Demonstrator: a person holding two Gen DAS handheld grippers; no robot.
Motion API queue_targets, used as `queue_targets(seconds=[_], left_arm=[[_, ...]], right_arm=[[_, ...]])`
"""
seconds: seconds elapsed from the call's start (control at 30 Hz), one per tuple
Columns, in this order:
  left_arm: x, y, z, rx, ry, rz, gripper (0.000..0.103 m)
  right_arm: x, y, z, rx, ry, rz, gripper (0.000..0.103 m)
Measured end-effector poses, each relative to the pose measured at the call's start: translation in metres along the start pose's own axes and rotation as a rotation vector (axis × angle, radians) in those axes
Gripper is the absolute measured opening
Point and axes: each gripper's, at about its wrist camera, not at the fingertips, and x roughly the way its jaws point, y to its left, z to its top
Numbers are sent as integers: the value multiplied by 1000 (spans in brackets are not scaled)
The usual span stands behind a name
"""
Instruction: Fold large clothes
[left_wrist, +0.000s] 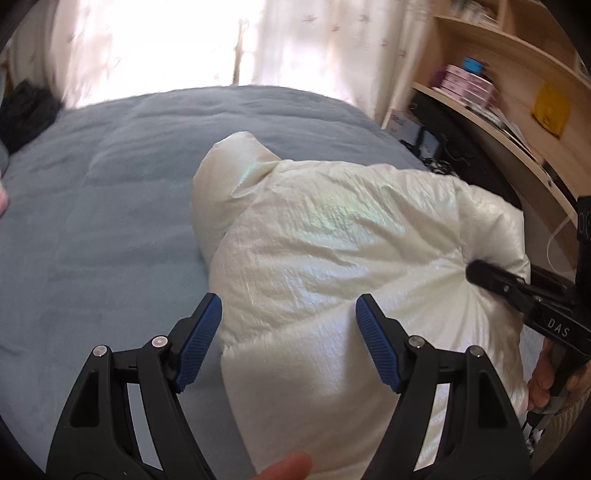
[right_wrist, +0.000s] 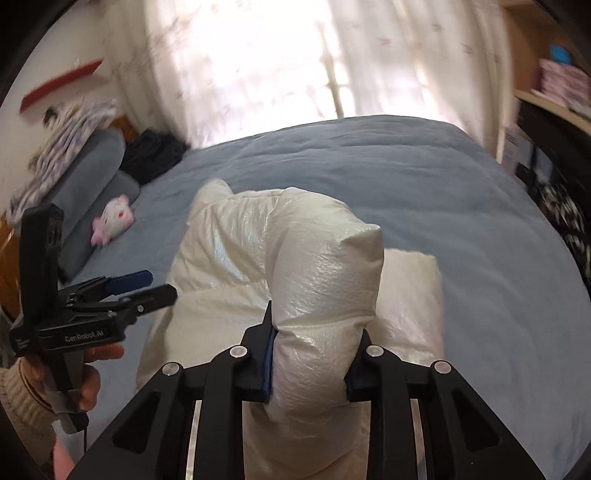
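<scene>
Puffer jacket (right_wrist: 325, 280) lies on bed (right_wrist: 461, 206); right hand-held gripper (right_wrist: 310, 363) clamps a padded fold, left hand-held gripper (left_wrist: 288, 343) gapes empty above it. Lift evenly, avoiding slippage.

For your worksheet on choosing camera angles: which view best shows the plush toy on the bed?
The right wrist view: the pink and white plush toy lies in plain sight on the blue bedspread, beside the grey pillows. The left wrist view shows at most a pale sliver at its left edge, too little to identify.
</scene>
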Motion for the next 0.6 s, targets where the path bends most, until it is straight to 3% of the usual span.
queue_targets(seconds=[0.17,0.3,0.47,0.53,0.6], left_arm=[[-6,-51,-6,85,-1,-45,73],[7,-77,-14,144,-15,40,79],[29,-71,-26,121,1,80,86],[36,-57,-31,63,6,78,96],[47,-42,-34,5,19,57,100]], right_arm=[[9,-48,-26,144,3,-38,26],[27,-69,-37,232,5,-11,27],[50,-74,-54,261,-30,28,35],[60,-74,-61,278,-53,49,37],[65,-73,-66,278,-69,52,38]])
